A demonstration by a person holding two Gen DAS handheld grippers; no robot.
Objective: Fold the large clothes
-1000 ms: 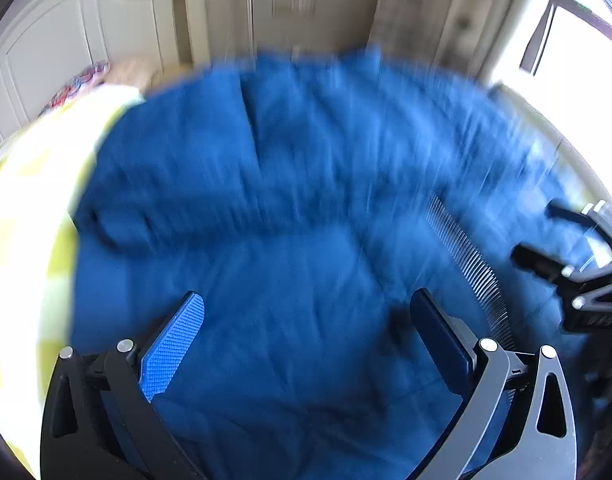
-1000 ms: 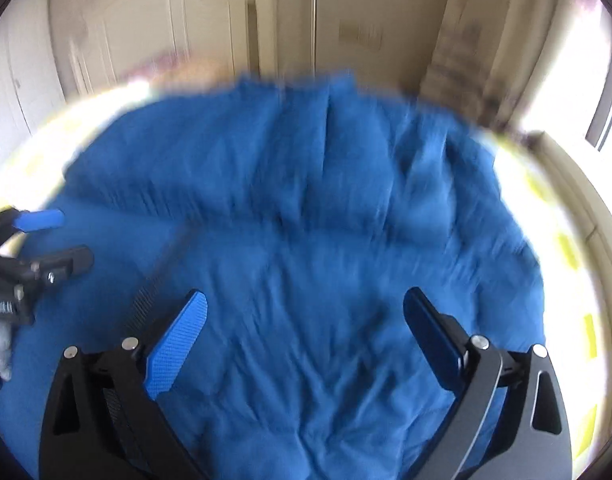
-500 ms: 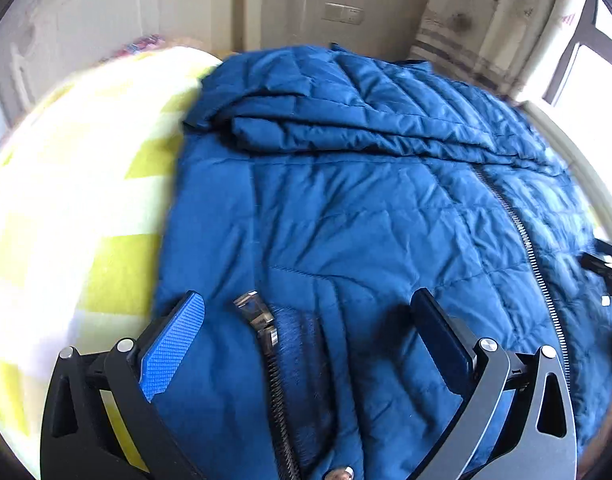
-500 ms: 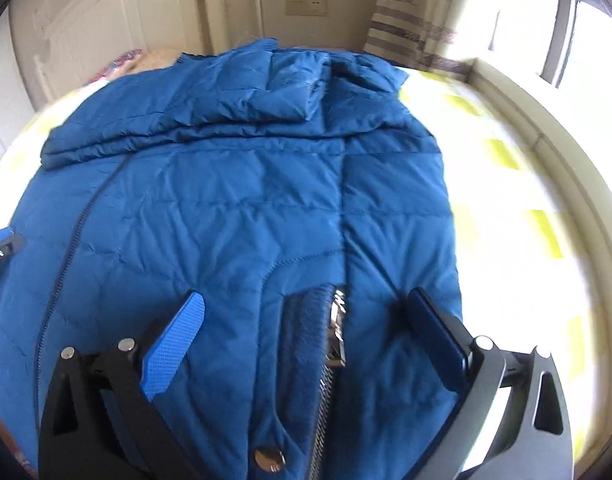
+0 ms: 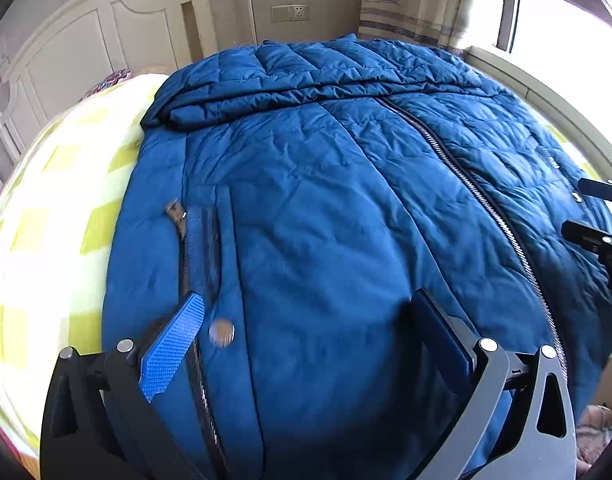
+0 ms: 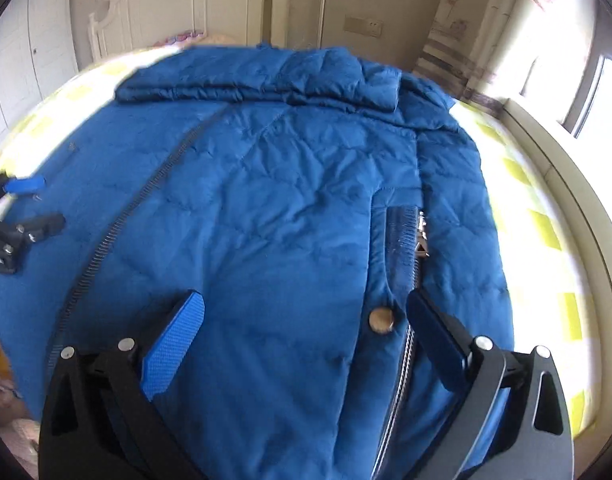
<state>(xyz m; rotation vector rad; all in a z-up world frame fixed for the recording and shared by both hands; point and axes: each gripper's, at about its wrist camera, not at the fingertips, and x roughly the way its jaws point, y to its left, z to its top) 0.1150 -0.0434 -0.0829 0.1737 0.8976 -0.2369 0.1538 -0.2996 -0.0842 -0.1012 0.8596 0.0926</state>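
- Across the bed with the yellow-and-white checked cover [image 5: 54, 216] lies the large blue quilted puffer jacket [image 5: 326, 208], front up, sleeves folded across its far end, near hem toward both cameras.
- Its long axis runs near to far, marked by the metal centre zipper [image 5: 478, 184] from the near hem to the collar end by the white headboard [image 5: 86, 48].
- The left gripper [image 5: 306, 332] hovers over the near left part of the jacket with its jaws wide and nothing between them; the left pocket zipper [image 5: 182, 236] and a round metal snap [image 5: 222, 332] sit just beside its left finger.
- The right gripper [image 6: 306, 332] hovers over the near right part, jaws likewise wide and empty; the right snap [image 6: 380, 319] and the right pocket zipper [image 6: 420, 236] lie close to its right finger.
- Judgement: each gripper is nearer its own side of the hem, so a fold of the near hem toward the far end looks the likely step, the jacket lying straight ahead of and below both sets of jaws.
- The hem edge itself is hidden under the gripper frames in both views, so I cannot tell whether the fingertips touch the fabric.
- Sleeve cuffs and collar are lost in the far folds; the right view is slightly blurred.
- Window glare washes out the bed's right edge.
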